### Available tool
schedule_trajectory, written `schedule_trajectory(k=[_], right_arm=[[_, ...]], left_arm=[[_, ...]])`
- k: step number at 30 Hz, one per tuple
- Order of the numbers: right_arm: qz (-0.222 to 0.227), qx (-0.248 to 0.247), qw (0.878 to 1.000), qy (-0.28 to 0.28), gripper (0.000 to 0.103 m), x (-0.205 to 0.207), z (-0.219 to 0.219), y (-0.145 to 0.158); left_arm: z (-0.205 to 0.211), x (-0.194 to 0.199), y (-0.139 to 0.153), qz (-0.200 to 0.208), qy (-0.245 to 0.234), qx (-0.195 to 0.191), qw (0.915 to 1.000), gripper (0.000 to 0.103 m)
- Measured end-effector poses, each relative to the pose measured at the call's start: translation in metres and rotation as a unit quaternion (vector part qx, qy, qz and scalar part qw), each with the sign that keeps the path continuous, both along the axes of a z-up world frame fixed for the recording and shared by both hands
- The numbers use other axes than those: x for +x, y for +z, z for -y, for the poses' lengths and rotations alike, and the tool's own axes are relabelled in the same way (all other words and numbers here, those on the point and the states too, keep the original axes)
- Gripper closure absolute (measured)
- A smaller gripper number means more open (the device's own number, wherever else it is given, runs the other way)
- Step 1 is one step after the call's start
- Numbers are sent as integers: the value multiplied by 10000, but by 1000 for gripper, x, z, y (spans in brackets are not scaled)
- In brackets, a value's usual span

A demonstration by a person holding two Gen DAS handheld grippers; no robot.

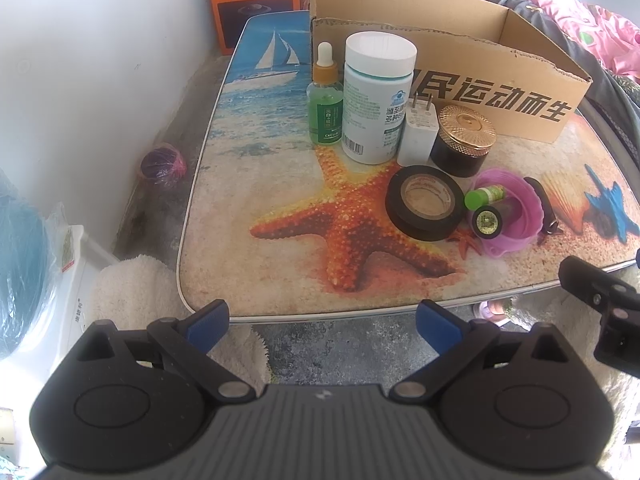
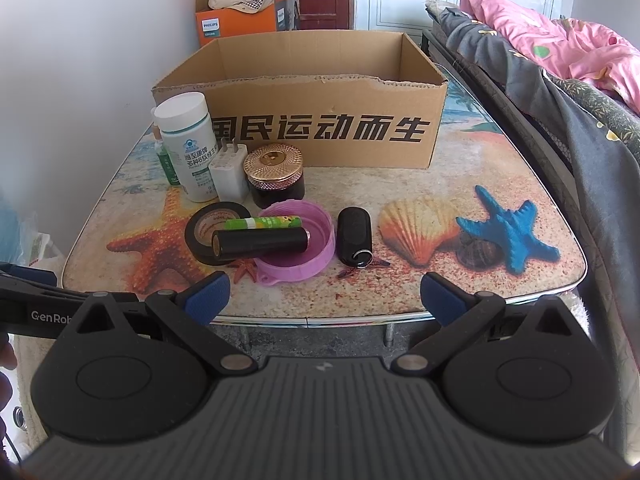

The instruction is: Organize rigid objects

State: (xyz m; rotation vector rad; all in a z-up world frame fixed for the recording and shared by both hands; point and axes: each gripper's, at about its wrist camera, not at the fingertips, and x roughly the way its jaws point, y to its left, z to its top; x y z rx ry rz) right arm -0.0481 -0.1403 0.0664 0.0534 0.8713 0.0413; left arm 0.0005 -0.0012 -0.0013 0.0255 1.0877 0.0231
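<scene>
Several rigid items clustered on the surface [image 2: 460, 184] just in front of the cardboard box [image 2: 320, 136], toward its left end, none yet inside it. Nearest the box: white pill bottle [image 2: 191, 148], probably light to middling, smooth plastic, best taken across the body below the cap; green dropper bottle [image 1: 326, 100] to its left, likely glass and fragile, tall and easy to tip, safer gripped at the body than at the rubber bulb; white plug adapter [image 2: 228, 174] standing on end, stiff and flat-sided, an easy pinch across the flat faces; dark jar with gold lid [image 2: 275, 178], probably glass and heaviest here, wide, so held across the lid rim. Farther from the box: black tape roll [image 2: 208, 236] lying flat, light and grippy, pinchable through one wall of the ring; purple lid [image 2: 296, 240] lying open side up, holding a green glue stick [image 2: 264, 223] and a black cylinder [image 2: 260, 242], both round and apt to roll; another black cylinder [image 2: 355, 236] just right of the lid. Left gripper [image 1: 322, 320] and right gripper [image 2: 324, 294] both spread wide and empty, hovering off the near edge, well short of the box.
</scene>
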Motion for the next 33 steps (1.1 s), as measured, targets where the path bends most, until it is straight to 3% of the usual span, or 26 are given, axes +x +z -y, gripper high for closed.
schedule_trajectory(k=[33], right_arm=[[6,-11,10000,-16,1,4,-3,1]], left_arm=[[-3,5,-3,-93,-7,-8,10000,3]])
